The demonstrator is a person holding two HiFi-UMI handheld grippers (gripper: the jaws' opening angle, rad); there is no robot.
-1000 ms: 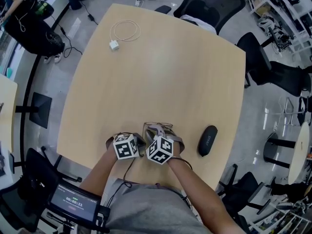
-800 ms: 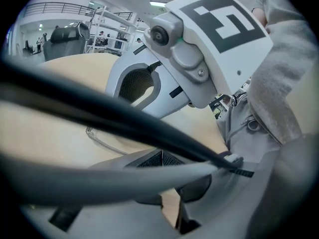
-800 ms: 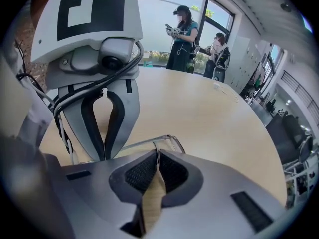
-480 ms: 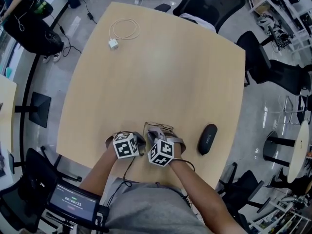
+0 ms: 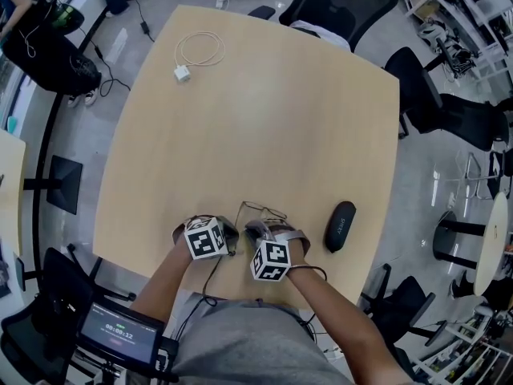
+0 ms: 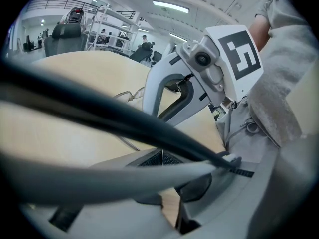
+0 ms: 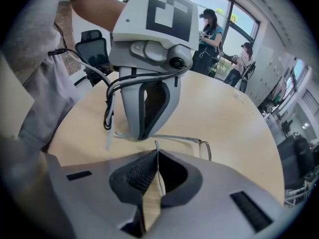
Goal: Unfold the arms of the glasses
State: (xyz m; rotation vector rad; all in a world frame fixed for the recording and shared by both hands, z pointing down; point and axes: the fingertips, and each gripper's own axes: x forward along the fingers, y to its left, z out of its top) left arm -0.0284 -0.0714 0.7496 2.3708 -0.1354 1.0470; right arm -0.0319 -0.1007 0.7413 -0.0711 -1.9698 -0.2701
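Thin wire-framed glasses (image 5: 262,212) lie on the wooden table (image 5: 264,119) near its front edge, lenses away from me. My left gripper (image 5: 232,233) is shut on one arm of the glasses; in the right gripper view its tips (image 7: 141,133) pinch that arm (image 7: 174,138) against the table. My right gripper (image 5: 256,231) is shut on the other arm, a thin wire (image 7: 156,148) that shows between its pads (image 7: 142,171). One lens (image 7: 205,149) shows beyond. In the left gripper view a dark blurred band hides much of the jaws.
A black glasses case (image 5: 340,226) lies just right of the right gripper. A coiled white cable with a charger (image 5: 196,54) lies at the far left corner. Office chairs (image 5: 337,6) stand beyond the far edge. The table's front edge is close behind both grippers.
The right gripper has closed on a glasses arm and moved a little toward me and to the right, rolling as it went. The left gripper has stayed in place.
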